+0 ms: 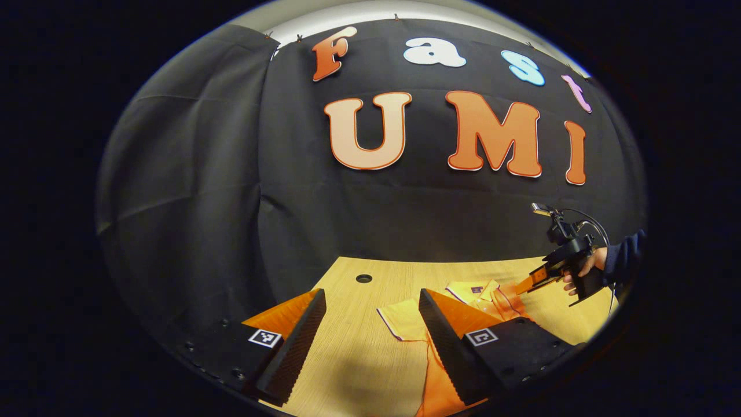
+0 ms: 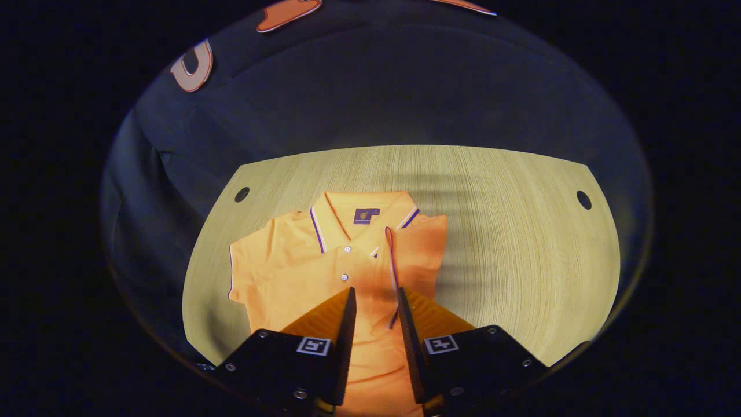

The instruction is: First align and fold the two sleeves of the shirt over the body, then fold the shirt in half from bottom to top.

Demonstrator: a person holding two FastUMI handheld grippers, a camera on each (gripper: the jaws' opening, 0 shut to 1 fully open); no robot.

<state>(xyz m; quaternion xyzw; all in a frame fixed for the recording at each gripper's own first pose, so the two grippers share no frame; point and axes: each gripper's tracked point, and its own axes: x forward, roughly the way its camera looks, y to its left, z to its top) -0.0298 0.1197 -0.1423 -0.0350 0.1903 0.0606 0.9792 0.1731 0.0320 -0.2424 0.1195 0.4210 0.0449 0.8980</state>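
matt knit cloth shirt (image 2: 301,260) on a smooth wood-grain table (image 2: 521,243).

In the left gripper view, our left gripper (image 1: 370,341) covers much of the orange polo shirt (image 1: 405,321) at lower right, and the frame's lower edge cuts off its hem. In the right gripper view, our right gripper (image 2: 375,315) hides the shirt's lower body; we cannot tell whether it touches the fabric.

Dim booth, warm light, strong fisheye bending

The table (image 2: 521,231) is the brightest area; striped shadows cross it right of the shirt (image 2: 324,260), and the cloth wall behind the table falls into darkness.
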